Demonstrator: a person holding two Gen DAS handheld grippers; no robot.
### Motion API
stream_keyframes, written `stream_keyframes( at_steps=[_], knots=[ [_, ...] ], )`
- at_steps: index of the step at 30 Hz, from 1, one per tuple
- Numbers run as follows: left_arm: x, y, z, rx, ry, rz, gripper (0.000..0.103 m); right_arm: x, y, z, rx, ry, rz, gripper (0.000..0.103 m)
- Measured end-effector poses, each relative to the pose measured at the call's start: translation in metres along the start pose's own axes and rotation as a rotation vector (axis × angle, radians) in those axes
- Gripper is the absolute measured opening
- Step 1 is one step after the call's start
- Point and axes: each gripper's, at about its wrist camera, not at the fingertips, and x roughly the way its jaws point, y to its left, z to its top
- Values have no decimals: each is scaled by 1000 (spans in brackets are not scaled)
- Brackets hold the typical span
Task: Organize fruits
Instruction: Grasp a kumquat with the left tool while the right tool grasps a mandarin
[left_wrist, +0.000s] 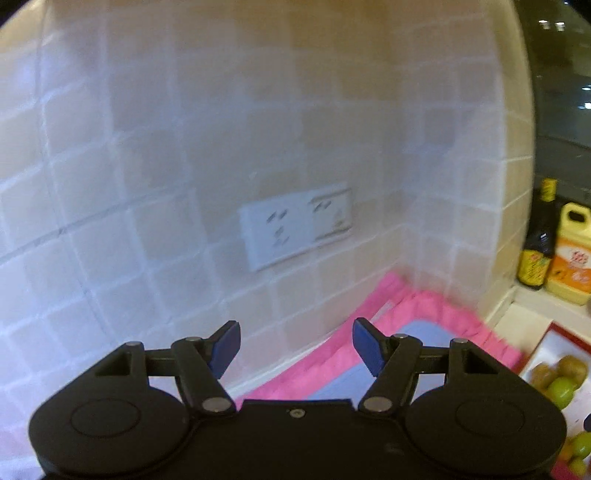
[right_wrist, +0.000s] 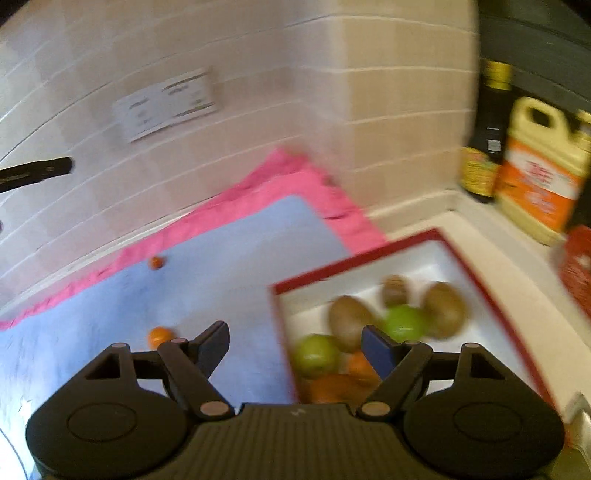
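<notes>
Tiled kitchen wall (left_wrist: 184, 129) backs a pink-edged mat (right_wrist: 240, 240); both the left gripper (left_wrist: 295, 349) and right gripper (right_wrist: 295, 349) spread empty, red-rimmed fruit box (right_wrist: 369, 258) at four o'clock.

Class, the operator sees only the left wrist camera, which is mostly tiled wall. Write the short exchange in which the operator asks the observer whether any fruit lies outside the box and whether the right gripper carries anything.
Operator: Any fruit outside the box?
Observer: Yes. The far orange fruit lies on the blue mat, close to its pink border.
Operator: Only that one?
Observer: No. The near orange fruit also lies on the mat.
Operator: Is the right gripper holding anything?
Observer: No, it is open, with nothing between its fingers.
</notes>
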Motion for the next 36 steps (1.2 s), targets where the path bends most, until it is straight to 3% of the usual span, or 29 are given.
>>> stream_keyframes(
  at_steps=[6, 15, 21, 23, 27, 28, 29, 31, 33, 36],
  knots=[
    [42, 29, -35, -65, 110, 11, 80, 30, 64, 8, -42, 48, 92, 80],
    [125, 48, -90, -127, 246, -84, 80, 86, 108, 9, -25, 88, 187, 80],
    [170, 46, -127, -166, 284, -163, 80, 147, 128, -19, -16, 242, 221, 80],
    [181, 40, -135, -146, 286, -160, 80, 154, 133, -25, -27, 217, 208, 80],
    [197, 29, -139, -119, 271, -151, 80, 162, 146, -40, -71, 38, 141, 80],
    [199, 28, -141, -116, 267, -146, 78, 165, 149, -45, -87, 9, 130, 80],
    [201, 27, -141, -111, 263, -146, 69, 168, 151, -49, -100, -11, 117, 80],
    [205, 23, -144, -90, 253, -135, 62, 178, 155, -54, -123, -11, 104, 79],
    [205, 19, -148, -73, 229, -123, 63, 187, 158, -56, -130, 9, 134, 78],
    [203, 13, -154, -33, 194, -100, 63, 192, 170, -61, -204, -15, 96, 72]
  ],
)
